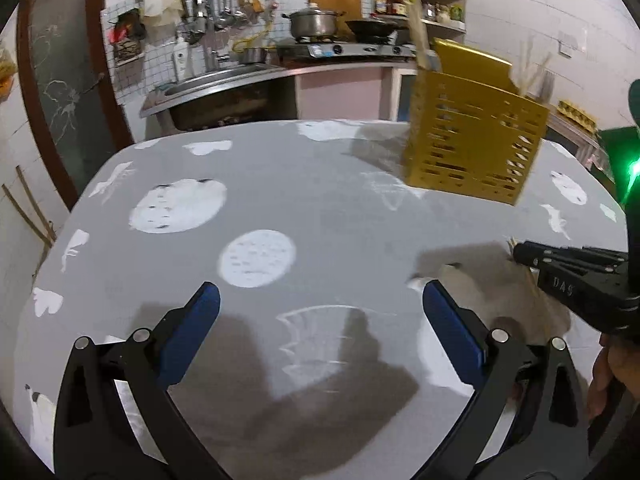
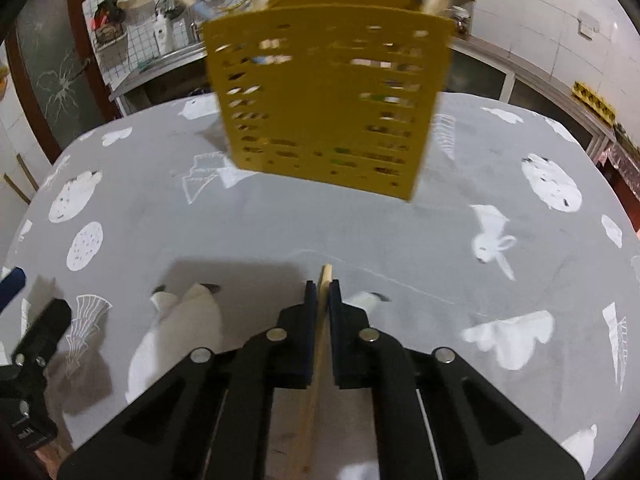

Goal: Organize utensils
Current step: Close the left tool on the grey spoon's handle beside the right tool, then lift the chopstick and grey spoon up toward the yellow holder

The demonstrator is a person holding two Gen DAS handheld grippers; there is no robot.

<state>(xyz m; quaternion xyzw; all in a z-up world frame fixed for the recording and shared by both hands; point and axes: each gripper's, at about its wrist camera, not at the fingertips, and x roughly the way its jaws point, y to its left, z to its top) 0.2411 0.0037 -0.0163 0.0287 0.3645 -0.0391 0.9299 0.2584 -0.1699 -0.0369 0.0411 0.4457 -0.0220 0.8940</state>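
Observation:
A yellow slotted utensil holder point(image 2: 324, 104) stands on the grey patterned tablecloth point(image 2: 280, 224), with chopsticks and other utensils sticking out of its top. It also shows at the right of the left wrist view, utensil holder point(image 1: 476, 136). My right gripper point(image 2: 322, 286) is shut on a pale wooden chopstick point(image 2: 326, 276), whose tip pokes out past the pads toward the holder. In the left wrist view that right gripper point(image 1: 520, 254) enters from the right, low over the cloth. My left gripper point(image 1: 320, 300) is open with nothing between its blue pads.
Behind the table runs a kitchen counter with a sink point(image 1: 224, 80), a stove with a pot point(image 1: 314, 22) and a wok, hanging ladles and shelves. A hand point(image 1: 608, 376) holds the right tool at the lower right. The left gripper's tip point(image 2: 12, 284) shows at the left edge.

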